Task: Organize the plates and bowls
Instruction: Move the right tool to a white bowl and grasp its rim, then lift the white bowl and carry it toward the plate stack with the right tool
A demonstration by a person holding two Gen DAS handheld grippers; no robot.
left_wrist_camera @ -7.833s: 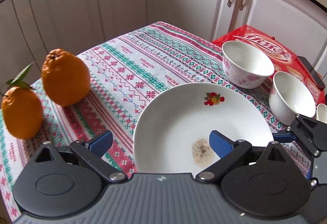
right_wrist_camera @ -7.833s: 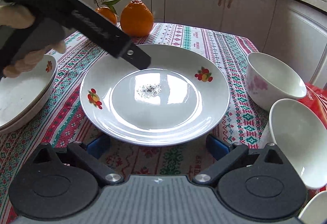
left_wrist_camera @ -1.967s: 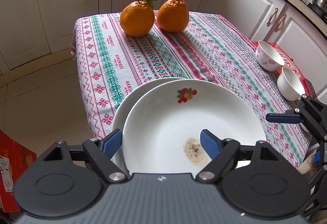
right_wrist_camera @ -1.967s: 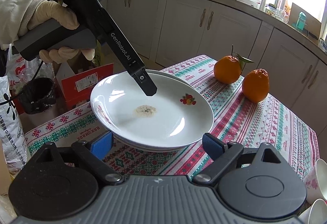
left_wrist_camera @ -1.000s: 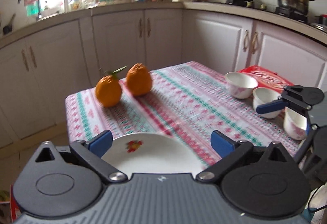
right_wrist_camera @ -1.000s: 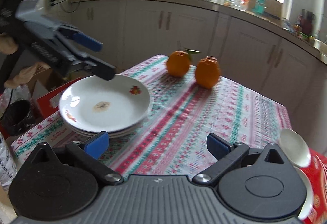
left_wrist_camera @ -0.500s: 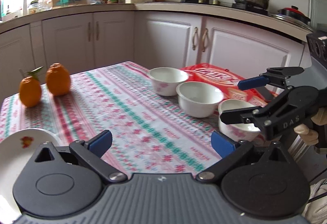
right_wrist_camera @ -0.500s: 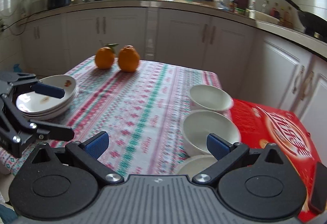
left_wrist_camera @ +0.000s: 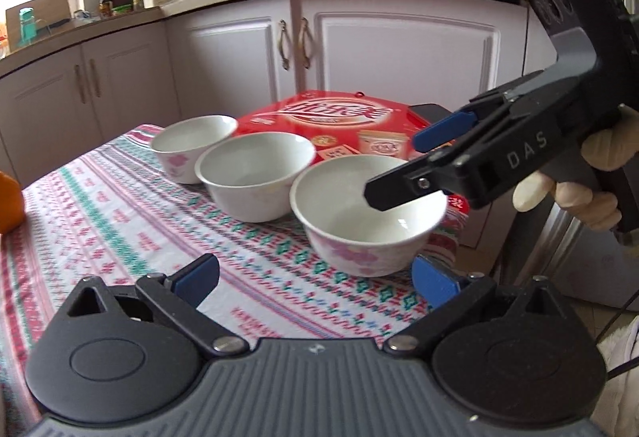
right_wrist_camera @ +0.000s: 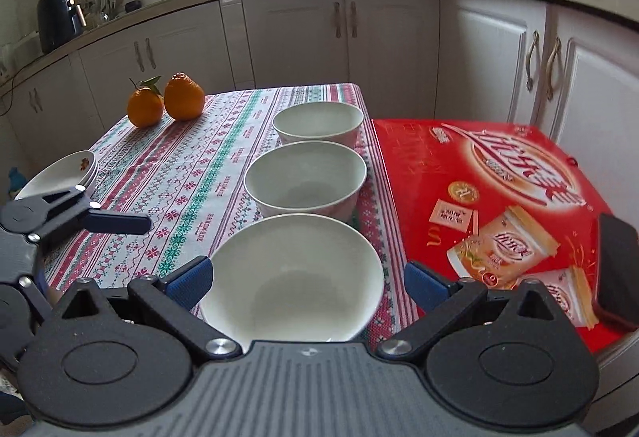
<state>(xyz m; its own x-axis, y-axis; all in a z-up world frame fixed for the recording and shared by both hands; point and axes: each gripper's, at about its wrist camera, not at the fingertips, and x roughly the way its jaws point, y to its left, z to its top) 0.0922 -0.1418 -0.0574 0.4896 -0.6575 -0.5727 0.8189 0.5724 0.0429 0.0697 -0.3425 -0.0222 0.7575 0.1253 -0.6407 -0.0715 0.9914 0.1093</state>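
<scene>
Three white bowls stand in a row on the patterned tablecloth: a near bowl [right_wrist_camera: 293, 273] [left_wrist_camera: 365, 213], a middle bowl [right_wrist_camera: 305, 177] [left_wrist_camera: 255, 173] and a far bowl [right_wrist_camera: 317, 125] [left_wrist_camera: 193, 145]. My right gripper [right_wrist_camera: 307, 281] is open and empty, its jaws on either side of the near bowl without touching it. It shows in the left wrist view [left_wrist_camera: 415, 165] above that bowl. My left gripper [left_wrist_camera: 315, 277] is open and empty, a little short of the near bowl. A stack of white plates [right_wrist_camera: 66, 169] sits at the table's far left edge.
A red snack box [right_wrist_camera: 491, 197] [left_wrist_camera: 339, 121] lies right of the bowls with a dark phone [right_wrist_camera: 617, 269] on it. Two oranges [right_wrist_camera: 167, 99] stand at the table's far corner. White kitchen cabinets [right_wrist_camera: 295, 34] surround the table.
My left gripper set the plate on the stack, let go and swung right to the bowls. My right gripper also swung from the plates to the near bowl and came close.
</scene>
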